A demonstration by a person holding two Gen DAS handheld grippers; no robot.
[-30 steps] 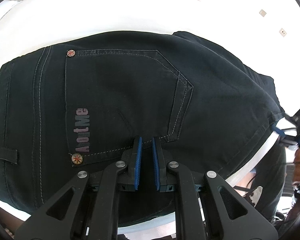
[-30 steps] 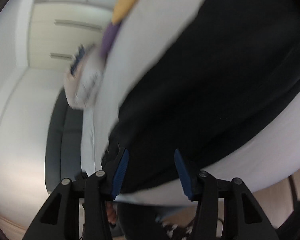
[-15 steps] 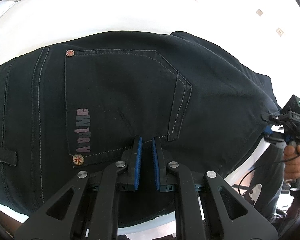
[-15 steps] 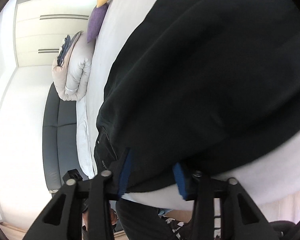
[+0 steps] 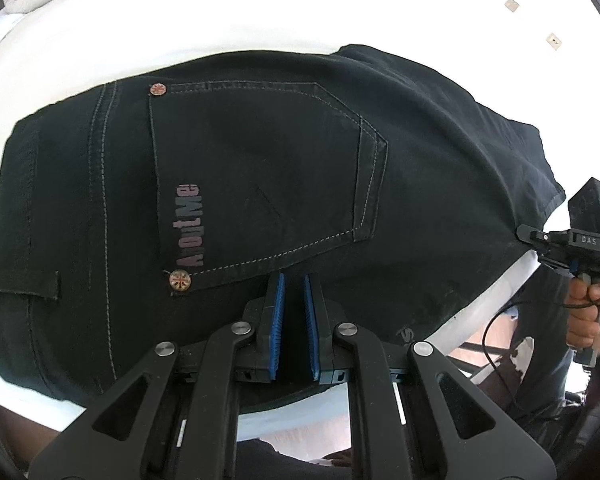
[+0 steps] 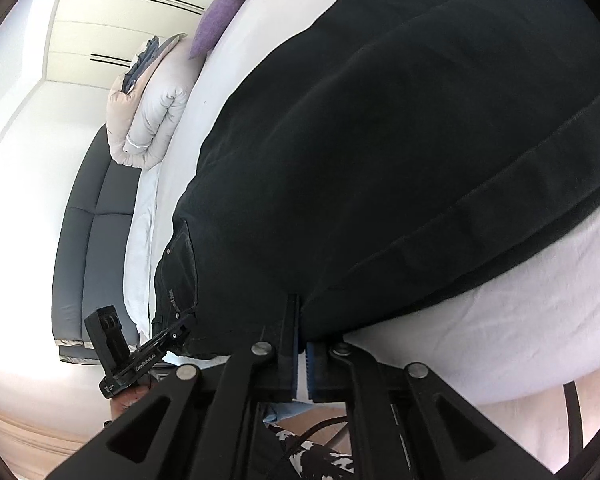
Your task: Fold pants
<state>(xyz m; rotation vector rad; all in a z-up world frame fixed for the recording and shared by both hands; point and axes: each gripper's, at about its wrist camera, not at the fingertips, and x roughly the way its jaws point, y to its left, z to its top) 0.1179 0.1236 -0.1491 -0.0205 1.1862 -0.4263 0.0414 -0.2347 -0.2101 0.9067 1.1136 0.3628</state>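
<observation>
While the blue pads of the right gripper have just been closing, they now sit pinched tight on the near edge of the black pants, cloth caught between them right at the mattress edge. Over on the other side, the left gripper is nearly closed too, a thin fold of dark fabric between its blue pads, just below the back pocket with its pale stitching and metal rivets. Those pants lie spread flat across the white bed, seat side up. Farther out, a folded duvet and a purple cushion rest toward the head of the bed.
</observation>
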